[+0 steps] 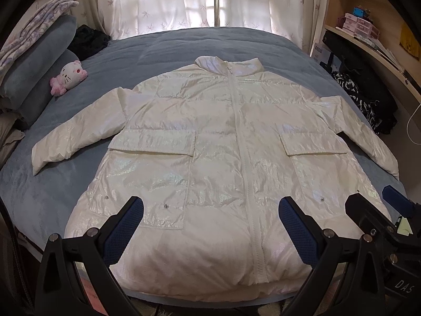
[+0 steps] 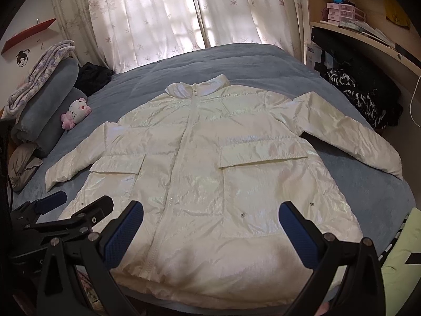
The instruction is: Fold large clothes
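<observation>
I see the white puffer jacket (image 1: 210, 142) spread flat, front side up and zipped, across the grey-blue bed (image 1: 65, 179), collar toward the curtains (image 1: 184, 2) and hem at the near edge. Both sleeves lie out to the sides, angled down toward me. My left tool (image 1: 210, 213) hovers over the hem left of the zipper, its blue-padded fingers spread wide and gripping nothing. My right tool (image 2: 211, 217) hangs just beside it, over the hem below the right pocket flap, equally released, jaws apart. A pink-and-white plush cat (image 1: 69, 77) sits by the grey pillows (image 1: 39, 65) at the left, well apart from the jacket. Dark patterned clothing (image 2: 360, 100) is heaped off the bed's right side under the shelves (image 2: 368, 31).
</observation>
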A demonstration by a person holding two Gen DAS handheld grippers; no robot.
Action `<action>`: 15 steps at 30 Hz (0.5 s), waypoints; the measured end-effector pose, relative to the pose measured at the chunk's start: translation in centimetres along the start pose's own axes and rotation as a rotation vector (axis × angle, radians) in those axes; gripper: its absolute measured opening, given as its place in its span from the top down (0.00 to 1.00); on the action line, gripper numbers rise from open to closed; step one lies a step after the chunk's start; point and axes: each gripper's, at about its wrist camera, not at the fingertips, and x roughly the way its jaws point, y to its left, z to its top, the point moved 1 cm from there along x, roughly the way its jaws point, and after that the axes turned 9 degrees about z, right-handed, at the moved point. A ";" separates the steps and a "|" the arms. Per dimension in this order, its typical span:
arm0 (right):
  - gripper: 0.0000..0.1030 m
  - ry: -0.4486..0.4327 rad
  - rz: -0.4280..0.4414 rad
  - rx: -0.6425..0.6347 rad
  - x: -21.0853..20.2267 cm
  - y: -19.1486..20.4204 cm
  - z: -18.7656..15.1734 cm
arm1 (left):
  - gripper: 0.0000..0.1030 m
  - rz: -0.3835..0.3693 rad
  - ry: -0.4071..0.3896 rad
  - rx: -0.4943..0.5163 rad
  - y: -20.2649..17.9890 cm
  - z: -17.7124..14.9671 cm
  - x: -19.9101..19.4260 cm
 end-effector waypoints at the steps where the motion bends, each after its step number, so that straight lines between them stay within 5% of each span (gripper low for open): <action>1: 0.00 0.000 0.000 0.000 0.0 0.0 0.0 | 0.02 0.001 -0.001 0.001 0.0 0.0 0.0; 15: 0.00 0.001 0.000 0.003 0.2 -0.3 -0.1 | 0.02 0.015 -0.026 -0.002 -0.4 -0.1 0.0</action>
